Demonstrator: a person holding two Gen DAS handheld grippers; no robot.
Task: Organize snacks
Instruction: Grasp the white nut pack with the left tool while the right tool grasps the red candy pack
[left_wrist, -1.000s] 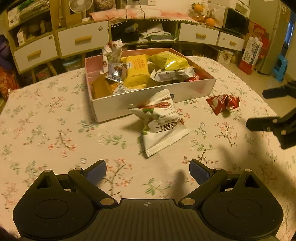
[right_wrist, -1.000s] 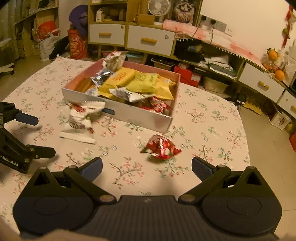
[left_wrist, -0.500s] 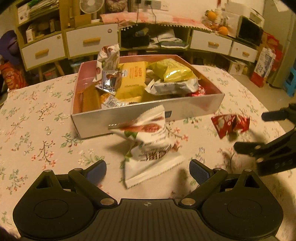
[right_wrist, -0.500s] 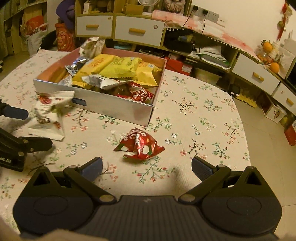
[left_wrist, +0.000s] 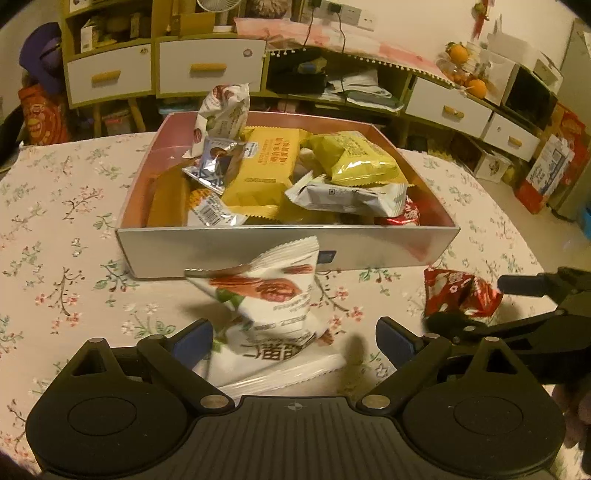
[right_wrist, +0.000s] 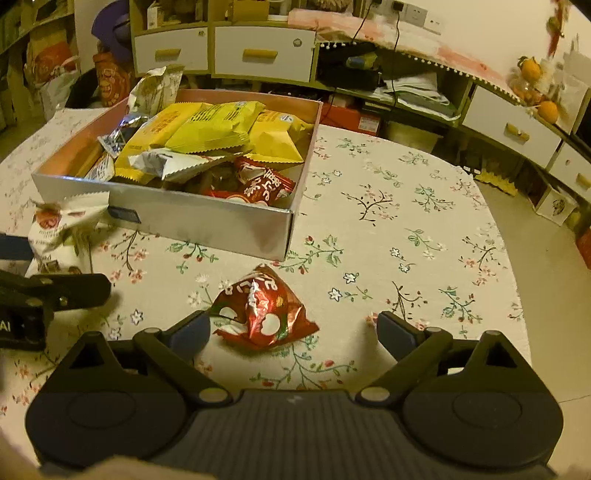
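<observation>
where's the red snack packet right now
The red snack packet lies on the tablecloth just outside the box, between the right gripper fingers, not yet pinched.

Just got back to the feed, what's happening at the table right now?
A person with a claw in each hand is putting snacks into the box, which is already full of packets. Two are still loose on the flowered tablecloth: a white packet lying between the fingers of the left claw, and a red packet between those of the right claw. Both claws have just been closing a little, but neither grips its packet yet.
</observation>
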